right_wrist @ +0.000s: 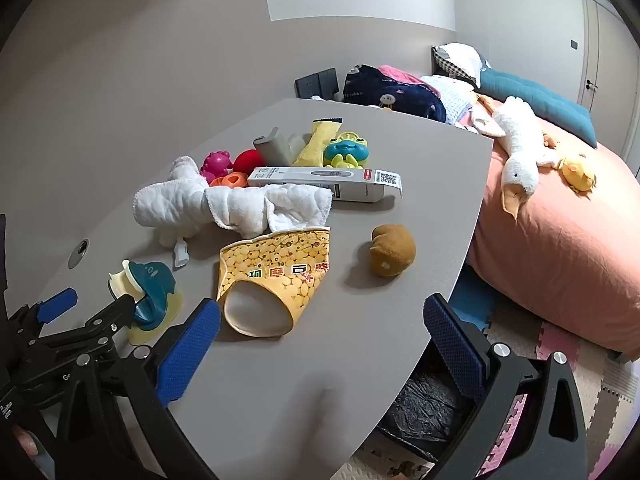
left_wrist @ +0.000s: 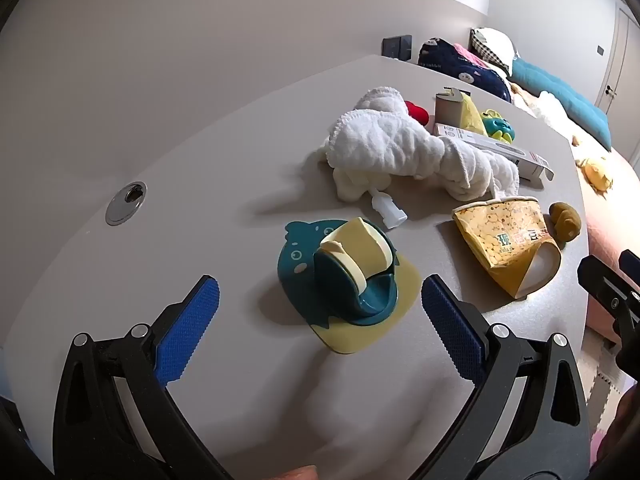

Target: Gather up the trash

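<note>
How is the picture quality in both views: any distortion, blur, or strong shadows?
Left wrist view: the table edge bends from the fisheye lens; corners are dark; the paper cup is sharp, with a soft shadow. Right wrist view: same bending; the far bed is clear; no glare.

Chinese characters on crushed yellow cup.

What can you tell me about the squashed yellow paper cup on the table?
The squashed yellow paper cup lies on its side on the grey table, crumpled flat, its white-lined mouth facing the camera. Yellow bean pictures and printed characters cover it. Its far end lies right by the white towel; whether they touch is unclear. Nothing grips it.
</note>
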